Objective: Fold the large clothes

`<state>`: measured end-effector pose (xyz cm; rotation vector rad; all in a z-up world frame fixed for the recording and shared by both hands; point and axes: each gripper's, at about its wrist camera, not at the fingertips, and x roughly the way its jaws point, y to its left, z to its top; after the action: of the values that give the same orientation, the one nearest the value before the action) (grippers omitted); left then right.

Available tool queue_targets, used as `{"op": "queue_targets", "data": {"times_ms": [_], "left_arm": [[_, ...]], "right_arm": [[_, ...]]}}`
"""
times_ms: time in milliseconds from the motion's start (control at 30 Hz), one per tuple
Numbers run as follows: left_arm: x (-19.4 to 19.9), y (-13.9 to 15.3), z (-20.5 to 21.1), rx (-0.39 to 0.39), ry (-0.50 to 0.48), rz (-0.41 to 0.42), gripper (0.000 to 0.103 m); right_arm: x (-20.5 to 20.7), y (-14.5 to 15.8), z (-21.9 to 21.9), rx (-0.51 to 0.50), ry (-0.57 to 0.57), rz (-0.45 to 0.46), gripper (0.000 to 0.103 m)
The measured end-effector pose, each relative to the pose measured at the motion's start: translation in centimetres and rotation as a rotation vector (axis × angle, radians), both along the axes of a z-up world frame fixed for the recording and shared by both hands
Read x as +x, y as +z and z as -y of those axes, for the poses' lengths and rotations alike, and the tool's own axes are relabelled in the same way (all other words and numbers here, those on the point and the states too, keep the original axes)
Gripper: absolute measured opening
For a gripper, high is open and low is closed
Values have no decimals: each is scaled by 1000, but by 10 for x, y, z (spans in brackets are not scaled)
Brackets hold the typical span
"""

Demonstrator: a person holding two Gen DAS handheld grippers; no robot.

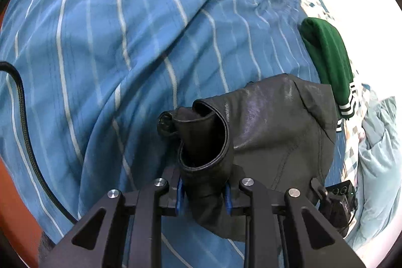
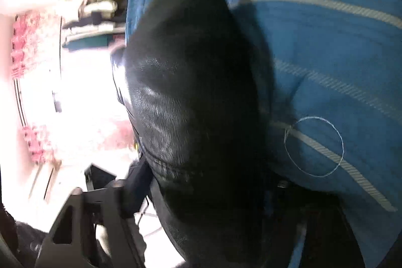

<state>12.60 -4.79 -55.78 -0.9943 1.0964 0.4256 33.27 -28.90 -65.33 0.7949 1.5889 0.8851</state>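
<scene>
A black leather garment [image 1: 276, 132] lies on a blue bedsheet with white stripes [image 1: 113, 42]. My left gripper [image 1: 204, 195] is shut on a rolled edge of the garment, with the leather bunched between the blue pads. In the right wrist view the same black leather garment [image 2: 191, 92] fills the middle and drapes over my right gripper [image 2: 208, 192]. Its right finger is hidden under the leather, and its jaws appear closed on the garment. The striped sheet [image 2: 326, 54] lies to the right.
A green garment with white-striped cuff [image 1: 329, 62] and a pale blue padded jacket [image 1: 377, 147] lie at the bed's right edge. A black cable [image 1: 27, 142] crosses the sheet at left. Shelves with folded items [image 2: 95, 19] show in the overexposed room beyond.
</scene>
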Motion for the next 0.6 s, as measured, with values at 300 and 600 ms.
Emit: {"op": "queue_targets", "data": {"times_ms": [300, 600], "left_arm": [[25, -4, -18, -99, -90, 18, 38], [22, 17, -10, 152, -141, -112, 79]], "right_arm": [[-59, 1, 31, -54, -248, -200, 69], [-30, 123, 18, -656, -186, 250, 71]]}}
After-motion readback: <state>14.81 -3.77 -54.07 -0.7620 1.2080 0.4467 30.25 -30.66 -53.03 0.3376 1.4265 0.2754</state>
